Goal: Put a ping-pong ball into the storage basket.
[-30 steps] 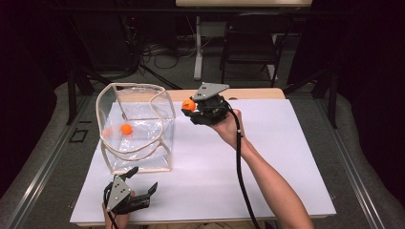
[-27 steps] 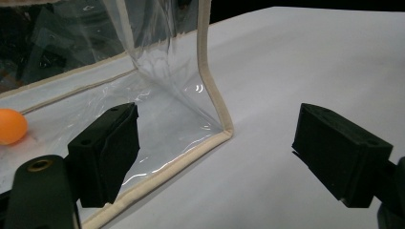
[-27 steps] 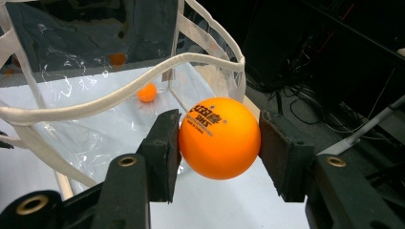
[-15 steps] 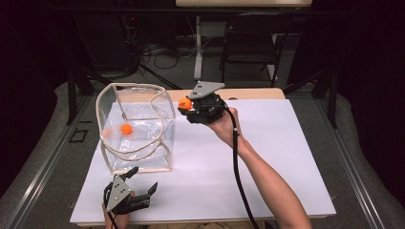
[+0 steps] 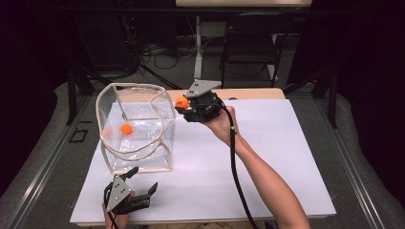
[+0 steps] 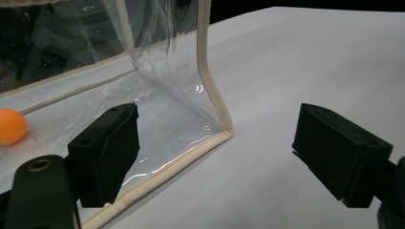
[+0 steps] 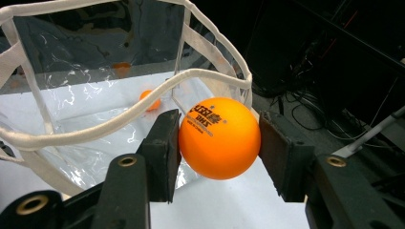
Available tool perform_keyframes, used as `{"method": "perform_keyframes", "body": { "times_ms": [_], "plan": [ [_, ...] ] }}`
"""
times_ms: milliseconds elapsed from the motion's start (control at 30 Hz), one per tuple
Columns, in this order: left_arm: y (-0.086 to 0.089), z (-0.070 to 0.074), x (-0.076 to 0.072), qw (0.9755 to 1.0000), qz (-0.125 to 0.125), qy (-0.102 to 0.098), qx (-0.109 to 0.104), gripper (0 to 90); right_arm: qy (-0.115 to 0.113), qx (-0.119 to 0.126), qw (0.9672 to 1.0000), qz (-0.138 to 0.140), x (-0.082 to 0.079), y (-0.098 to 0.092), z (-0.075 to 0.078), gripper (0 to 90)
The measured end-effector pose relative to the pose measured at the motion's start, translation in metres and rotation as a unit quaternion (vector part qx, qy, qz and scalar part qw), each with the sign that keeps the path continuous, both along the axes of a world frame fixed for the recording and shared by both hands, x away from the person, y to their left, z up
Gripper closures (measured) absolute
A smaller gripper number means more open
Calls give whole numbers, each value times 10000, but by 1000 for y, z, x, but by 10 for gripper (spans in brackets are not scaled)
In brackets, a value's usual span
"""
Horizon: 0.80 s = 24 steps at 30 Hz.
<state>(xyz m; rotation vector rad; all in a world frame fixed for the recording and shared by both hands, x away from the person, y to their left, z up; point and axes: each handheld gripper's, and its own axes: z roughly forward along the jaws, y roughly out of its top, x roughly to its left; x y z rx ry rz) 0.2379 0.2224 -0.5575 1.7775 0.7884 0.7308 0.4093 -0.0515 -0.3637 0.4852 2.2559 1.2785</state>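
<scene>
- The right gripper sits just above centre in the high view, clamped on an orange ball; in the right gripper view both pads press the ball's sides and it hangs clear of the white bench.
- The clear bag stands at centre left of the high view, mouth open upward, with another orange ball already on its floor.
- The step in hand looks like dropping the held ball into the bag. To do it well, carry the ball leftward until it is fully over the opening and past the cream rim, lower it a little inside, then let go, so it cannot bounce off the soft edge.
- The left gripper rests at the lower left of the high view, jaws wide apart and holding nothing, just beside the bag's near corner; it could steady that wall if the bag slumps.
- Against the earlier frames, the right gripper and ball have crept leftward toward the bag; the left gripper and bag lie unchanged.
</scene>
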Motion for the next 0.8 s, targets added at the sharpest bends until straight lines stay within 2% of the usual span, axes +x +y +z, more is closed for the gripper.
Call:
{"method": "perform_keyframes", "body": {
  "times_ms": [800],
  "plan": [
    [0, 0, 0, 10000, -10, -14, -11, 156, -41, -39, 9999, 107, 1, 17, 4, 509]
  ]
}}
